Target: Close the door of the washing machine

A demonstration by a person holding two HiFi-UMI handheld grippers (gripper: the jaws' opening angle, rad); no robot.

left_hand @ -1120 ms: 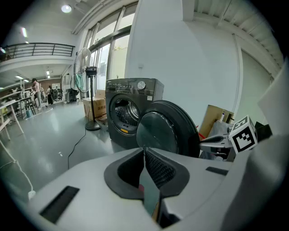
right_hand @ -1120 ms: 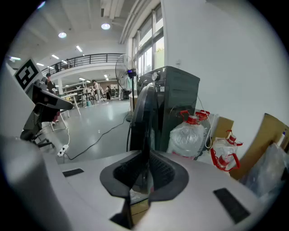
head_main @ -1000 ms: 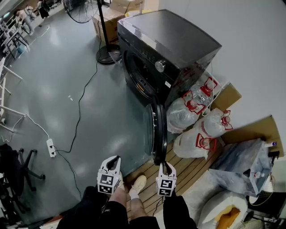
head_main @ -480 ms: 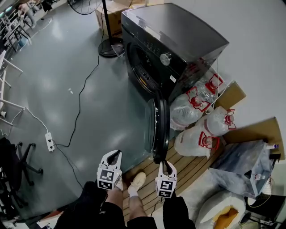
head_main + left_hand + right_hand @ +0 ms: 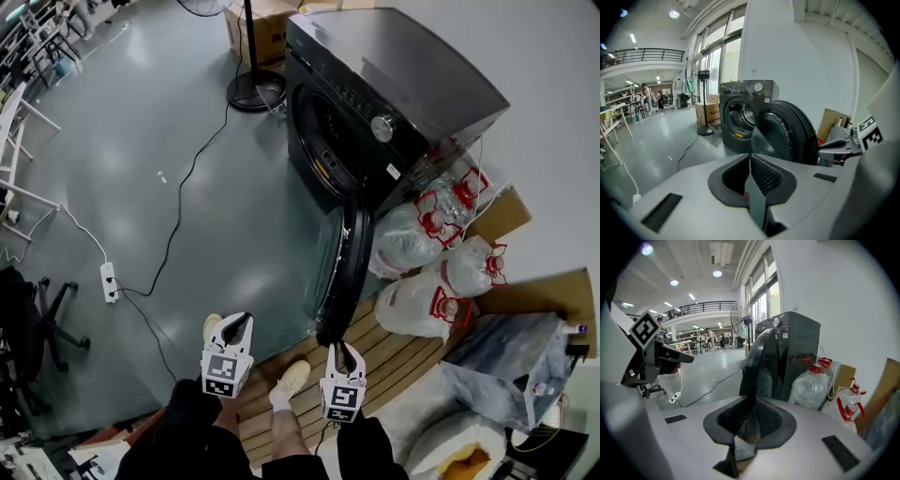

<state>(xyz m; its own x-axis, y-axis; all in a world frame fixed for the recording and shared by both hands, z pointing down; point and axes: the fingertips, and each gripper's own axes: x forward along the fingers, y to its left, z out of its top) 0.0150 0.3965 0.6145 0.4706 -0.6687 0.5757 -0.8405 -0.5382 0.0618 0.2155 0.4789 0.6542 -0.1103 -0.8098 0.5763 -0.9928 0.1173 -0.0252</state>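
Observation:
A dark grey front-loading washing machine (image 5: 403,84) stands on the grey floor, and its round door (image 5: 339,272) swings out toward me. My right gripper (image 5: 336,347) is shut, with its tips right at the door's free lower edge; I cannot tell whether they touch it. In the right gripper view the door's edge (image 5: 757,366) rises straight ahead of the shut right gripper (image 5: 750,423). My left gripper (image 5: 239,321) is shut on nothing, left of the door and apart from it. From the left gripper view, the door (image 5: 783,133) and the drum opening (image 5: 738,112) lie ahead of the left gripper (image 5: 751,164).
Clear bags of plastic bottles (image 5: 422,234) lean against the machine's right side. A wooden pallet (image 5: 394,356) lies under the person's feet (image 5: 291,380). A fan stand (image 5: 255,89) and cardboard box (image 5: 258,33) sit behind the machine. A power strip (image 5: 110,281) with cable crosses the floor at left.
The head view has shifted, so the machine now sits further right in the picture. Both grippers keep their places, the right one still at the door's edge.

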